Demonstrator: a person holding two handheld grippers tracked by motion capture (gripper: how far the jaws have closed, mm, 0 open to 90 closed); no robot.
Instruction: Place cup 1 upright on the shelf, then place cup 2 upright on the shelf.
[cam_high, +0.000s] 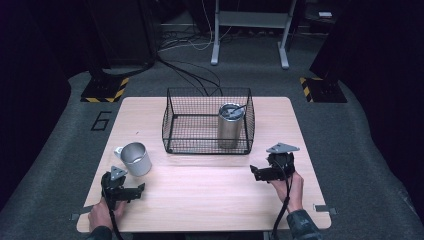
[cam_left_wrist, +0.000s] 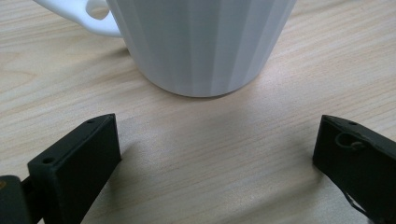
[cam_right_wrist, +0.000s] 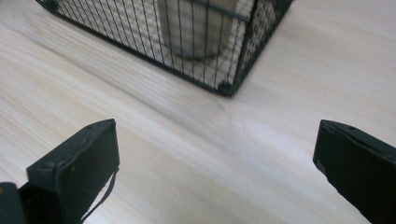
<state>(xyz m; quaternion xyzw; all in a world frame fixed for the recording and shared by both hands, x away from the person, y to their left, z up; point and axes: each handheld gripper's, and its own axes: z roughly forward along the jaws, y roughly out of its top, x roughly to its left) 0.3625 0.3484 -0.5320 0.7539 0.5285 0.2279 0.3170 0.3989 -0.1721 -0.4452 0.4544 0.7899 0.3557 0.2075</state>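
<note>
Where the high view looks down on the wooden tabletop (cam_high: 210, 180), a white mug (cam_high: 135, 158) is seen standing upright at the near left, its handle turned to the left. The left gripper (cam_high: 139, 189) is held just on the near side of the mug, apart from it, by the left hand (cam_high: 102, 215). A black wire basket (cam_high: 207, 121) is placed at the middle of the far half of the tabletop, and a steel tumbler (cam_high: 230, 125) with a lid is seen upright inside it, at its right end. The right gripper (cam_high: 256, 172) is held near the right near corner of the basket by the right hand (cam_high: 291, 189), with its jaws pointed to the left.

In the left gripper view, the lower body of the mug (cam_left_wrist: 205, 46) is shown close ahead, resting on the tabletop (cam_left_wrist: 210, 163), with part of its handle at the upper left. The two black jaws are spread wide apart, short of the mug and not touching it, and nothing is held between them.

In the right gripper view, the jaws are likewise spread wide, with only bare tabletop (cam_right_wrist: 210, 163) between them. A corner of the basket (cam_right_wrist: 224, 86) is seen ahead, and the base of the tumbler (cam_right_wrist: 191, 32) is made out through the mesh.
</note>
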